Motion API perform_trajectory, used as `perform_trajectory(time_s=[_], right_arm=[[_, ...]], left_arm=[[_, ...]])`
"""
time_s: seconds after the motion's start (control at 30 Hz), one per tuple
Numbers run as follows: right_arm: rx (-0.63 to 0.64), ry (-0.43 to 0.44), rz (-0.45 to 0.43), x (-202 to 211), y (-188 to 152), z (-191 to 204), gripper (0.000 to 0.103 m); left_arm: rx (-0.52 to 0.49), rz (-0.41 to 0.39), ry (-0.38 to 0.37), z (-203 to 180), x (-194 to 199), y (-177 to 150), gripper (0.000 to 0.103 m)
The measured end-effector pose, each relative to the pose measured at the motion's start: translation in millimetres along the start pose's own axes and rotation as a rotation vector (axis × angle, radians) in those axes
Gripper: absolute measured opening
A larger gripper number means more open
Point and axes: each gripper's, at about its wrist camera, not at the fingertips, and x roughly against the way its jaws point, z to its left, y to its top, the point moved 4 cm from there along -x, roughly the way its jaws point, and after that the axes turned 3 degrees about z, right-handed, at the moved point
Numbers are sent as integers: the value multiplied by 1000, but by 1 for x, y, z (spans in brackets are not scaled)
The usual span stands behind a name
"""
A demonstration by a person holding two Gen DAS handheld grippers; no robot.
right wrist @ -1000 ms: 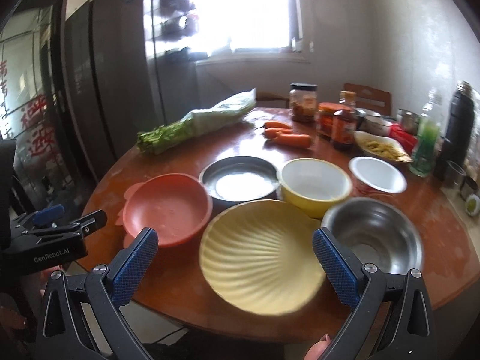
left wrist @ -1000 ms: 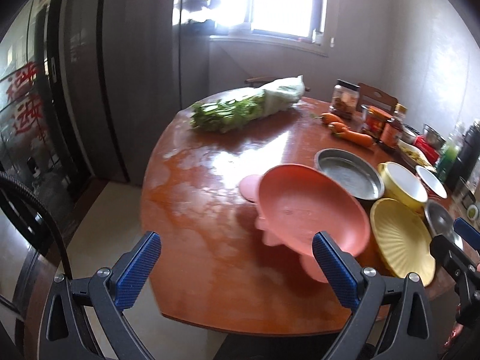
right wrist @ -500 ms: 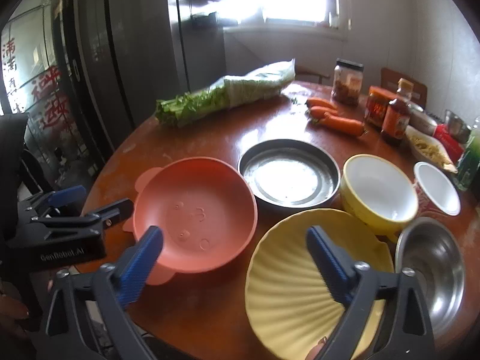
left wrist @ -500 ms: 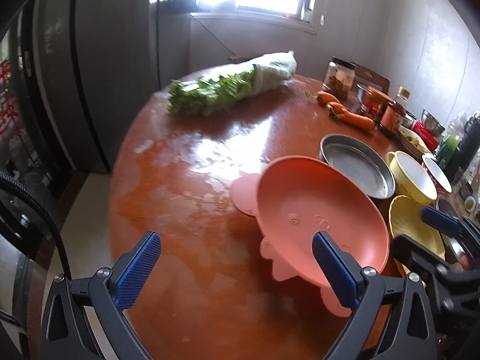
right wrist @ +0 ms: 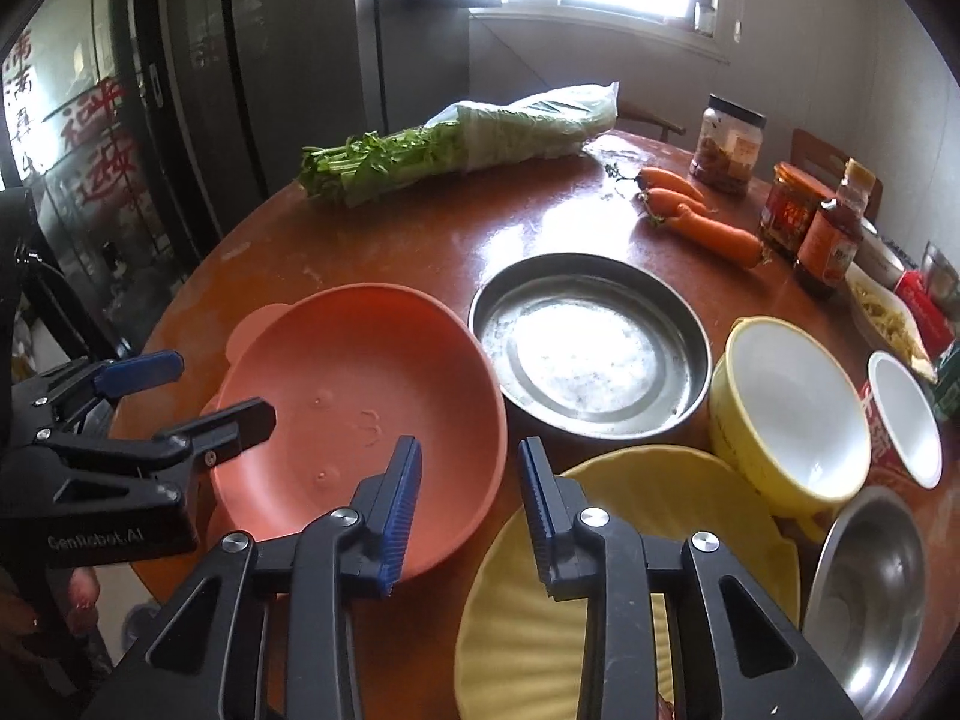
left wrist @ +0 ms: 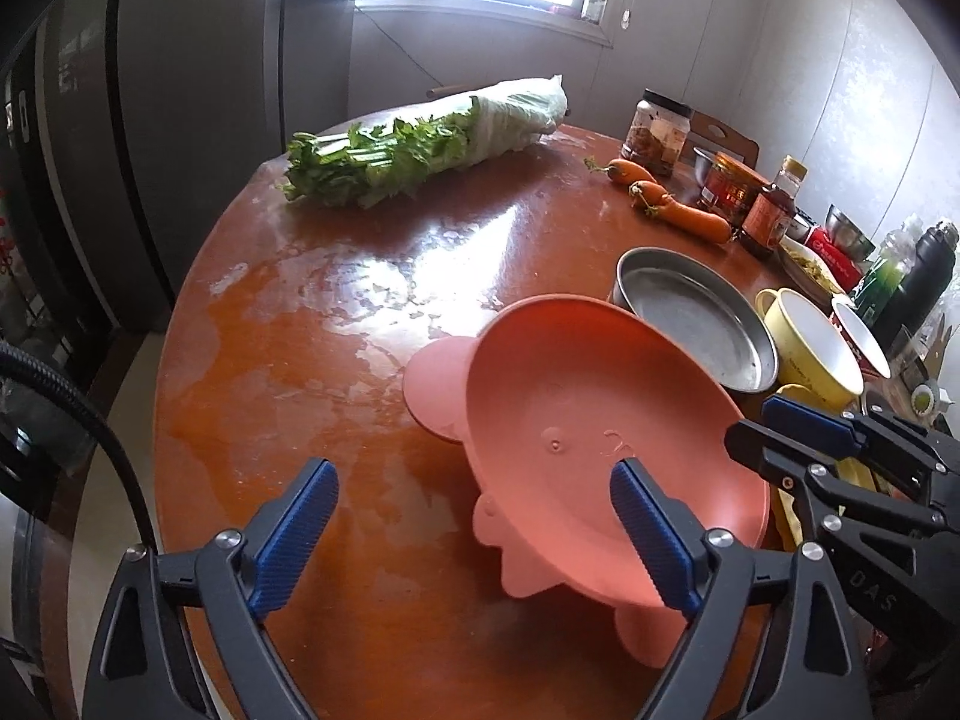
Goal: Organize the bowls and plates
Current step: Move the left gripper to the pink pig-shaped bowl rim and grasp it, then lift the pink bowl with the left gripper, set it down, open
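**Both grippers at the pink bowl**

The round wooden surface (right wrist: 372, 252) carried everything. The pink bowl (right wrist: 360, 414) sat near its front edge, just left of the yellow scalloped plate (right wrist: 606, 546) and before the steel pan (right wrist: 588, 342). My left gripper (left wrist: 474, 540) stood wide, one finger over the bowl. My right gripper (right wrist: 468, 510) had narrowed to a partial gap above the bowl's rim, holding nothing.

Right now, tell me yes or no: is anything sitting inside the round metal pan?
No: in the right wrist view the metal pan shows only its bare, shiny bottom, with the pink bowl beside it.
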Motion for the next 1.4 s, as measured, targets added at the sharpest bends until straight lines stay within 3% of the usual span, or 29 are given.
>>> perform_trajectory(time_s=[0.1, 0.17, 0.3, 0.37, 0.6, 0.8, 0.97, 1.4], right_arm=[[10, -6, 19, -6, 1, -1, 32], [14, -6, 34, -10, 1, -1, 27], [32, -3, 46, -15, 2, 0, 20], [32, -1, 45, -16, 3, 0, 19], [18, 34, 15, -10, 8, 6, 16], [30, 88, -10, -12, 23, 29, 16], [39, 108, 3, -26, 29, 46, 16], [11, 126, 12, -37, 29, 42, 16]], left_arm=[[1, 13, -9, -1, -3, -1, 85], [5, 20, -24, -2, -5, -1, 68], [4, 35, -46, -3, -9, -2, 55], [0, 38, -68, -6, -10, -2, 39], [24, 8, -81, 2, 1, 1, 38], [48, -24, -23, 29, 13, 9, 38], [68, -12, 4, 45, 6, 11, 38], [60, -2, 7, 51, -11, 16, 38]])
